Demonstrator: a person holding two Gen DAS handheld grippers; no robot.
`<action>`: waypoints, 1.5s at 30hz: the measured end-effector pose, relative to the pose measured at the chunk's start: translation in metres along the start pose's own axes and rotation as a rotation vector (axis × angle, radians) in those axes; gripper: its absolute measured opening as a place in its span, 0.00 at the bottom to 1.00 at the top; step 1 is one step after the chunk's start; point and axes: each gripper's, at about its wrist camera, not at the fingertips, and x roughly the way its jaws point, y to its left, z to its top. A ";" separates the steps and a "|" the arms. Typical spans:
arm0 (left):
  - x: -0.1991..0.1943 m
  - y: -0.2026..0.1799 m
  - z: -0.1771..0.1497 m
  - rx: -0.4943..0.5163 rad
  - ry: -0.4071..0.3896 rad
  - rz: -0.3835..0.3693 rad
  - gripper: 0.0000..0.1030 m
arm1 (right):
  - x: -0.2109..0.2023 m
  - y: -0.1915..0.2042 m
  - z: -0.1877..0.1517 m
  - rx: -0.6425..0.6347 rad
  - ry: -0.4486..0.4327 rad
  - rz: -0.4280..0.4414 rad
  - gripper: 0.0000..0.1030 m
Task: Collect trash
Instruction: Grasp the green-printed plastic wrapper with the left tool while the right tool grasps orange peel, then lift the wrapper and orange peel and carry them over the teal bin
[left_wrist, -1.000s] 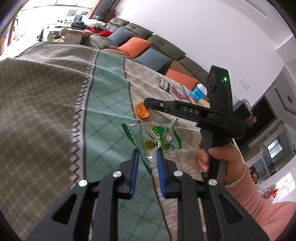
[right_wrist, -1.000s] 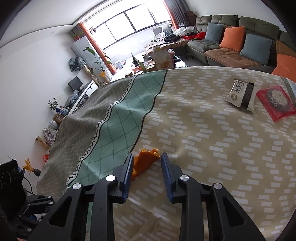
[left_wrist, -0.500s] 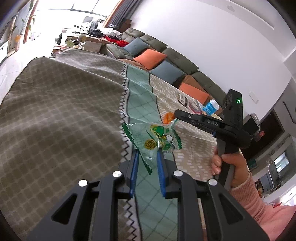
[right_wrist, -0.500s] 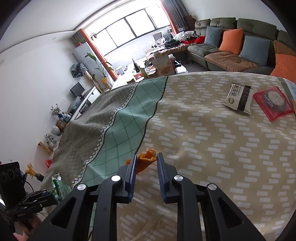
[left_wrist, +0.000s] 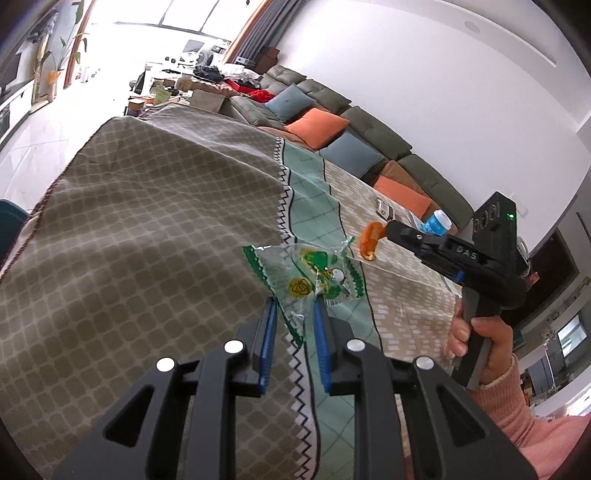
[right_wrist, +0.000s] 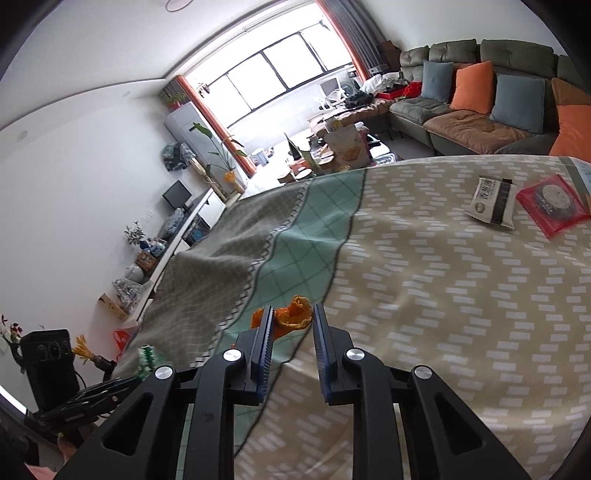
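My left gripper (left_wrist: 294, 308) is shut on a clear plastic wrapper with green print (left_wrist: 314, 280) and holds it above the tablecloth (left_wrist: 147, 236). My right gripper (right_wrist: 293, 317) is shut on an orange peel (right_wrist: 293, 318) and holds it off the table; the peel also shows in the left wrist view (left_wrist: 370, 239) at the tip of the right gripper (left_wrist: 393, 230). In the right wrist view the green wrapper (right_wrist: 149, 360) shows at the lower left in the left gripper.
A white-and-black snack packet (right_wrist: 493, 201) and a red packet (right_wrist: 552, 206) lie at the far right of the table. A blue cup (left_wrist: 437, 223) stands near them. A sofa with cushions (right_wrist: 480, 103) is behind the table.
Both grippers have lifted their items off the table. The right gripper closed on the orange peel and raised it. The left gripper moved left toward the table's edge.
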 end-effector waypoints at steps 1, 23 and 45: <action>-0.001 0.000 -0.001 0.001 -0.003 0.004 0.20 | 0.000 0.002 0.000 -0.001 -0.001 0.008 0.20; -0.036 0.020 -0.006 -0.030 -0.057 0.070 0.20 | 0.021 0.051 -0.011 -0.043 0.030 0.119 0.20; -0.063 0.036 -0.012 -0.058 -0.101 0.109 0.20 | 0.037 0.080 -0.017 -0.078 0.052 0.167 0.20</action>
